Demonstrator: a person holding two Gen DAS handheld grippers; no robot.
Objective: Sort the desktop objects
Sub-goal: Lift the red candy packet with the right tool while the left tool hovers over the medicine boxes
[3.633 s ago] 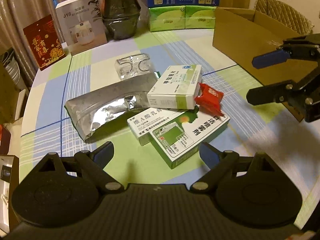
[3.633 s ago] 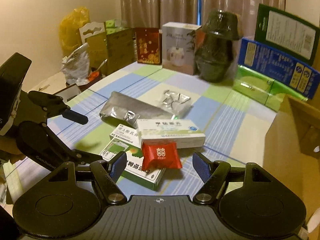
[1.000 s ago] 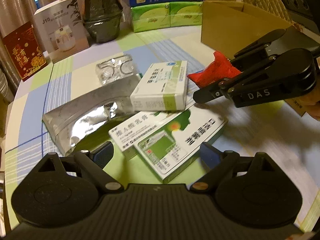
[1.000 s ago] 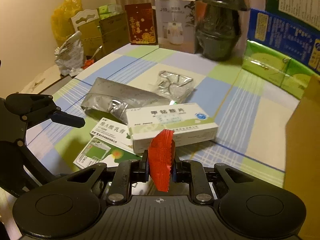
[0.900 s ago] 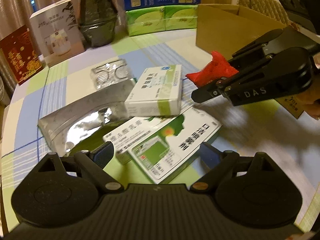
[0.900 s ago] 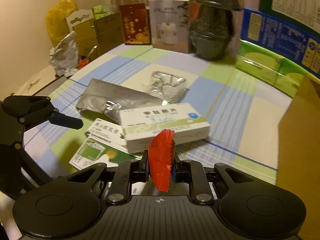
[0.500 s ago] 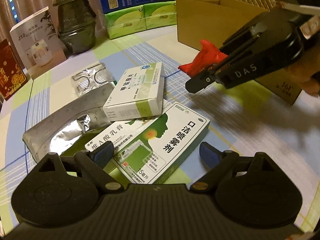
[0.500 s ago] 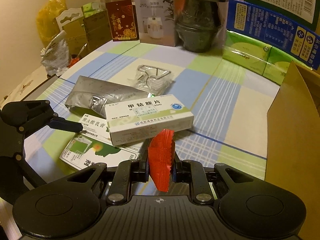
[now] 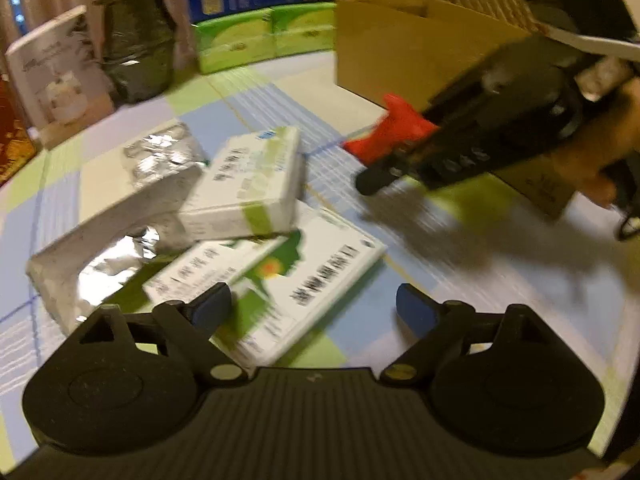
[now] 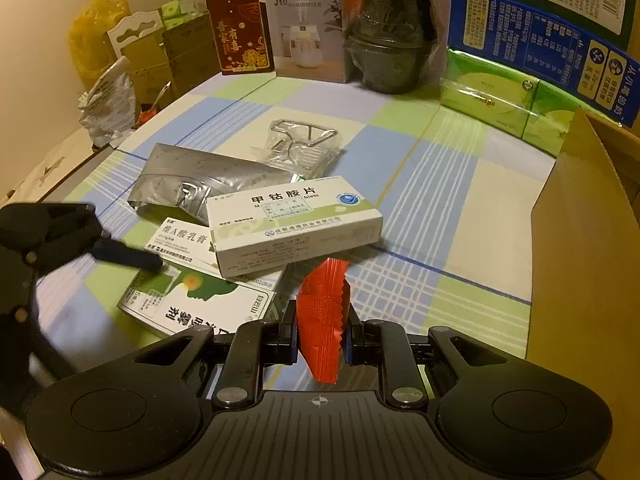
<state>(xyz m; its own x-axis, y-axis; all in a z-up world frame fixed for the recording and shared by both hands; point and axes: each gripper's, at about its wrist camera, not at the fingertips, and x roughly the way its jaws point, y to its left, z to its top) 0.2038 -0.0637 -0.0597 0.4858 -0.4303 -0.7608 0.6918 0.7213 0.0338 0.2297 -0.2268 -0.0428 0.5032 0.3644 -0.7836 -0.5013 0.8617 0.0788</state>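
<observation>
My right gripper [image 10: 322, 330] is shut on a red packet [image 10: 323, 320], held above the table; it also shows in the left wrist view [image 9: 386, 134], lifted near the cardboard box [image 9: 420, 52]. My left gripper [image 9: 314, 306] is open and empty, low over the green-and-white medicine box [image 9: 288, 276]. A white pill box [image 10: 294, 222] lies on top of that box [image 10: 200, 304] and a smaller white box [image 10: 182, 240]. A silver foil bag [image 10: 200, 180] and a clear plastic blister [image 10: 304, 144] lie behind them.
The open cardboard box [image 10: 588, 248] stands at the right. Along the table's back stand green tissue packs [image 10: 500, 100], a blue carton [image 10: 536, 44], a dark wrapped pot [image 10: 392, 36], a white humidifier box [image 10: 308, 28] and a red card [image 10: 240, 34].
My right gripper closed on the red packet and has lifted it off the pile toward the cardboard box. My left gripper has moved closer to the medicine boxes.
</observation>
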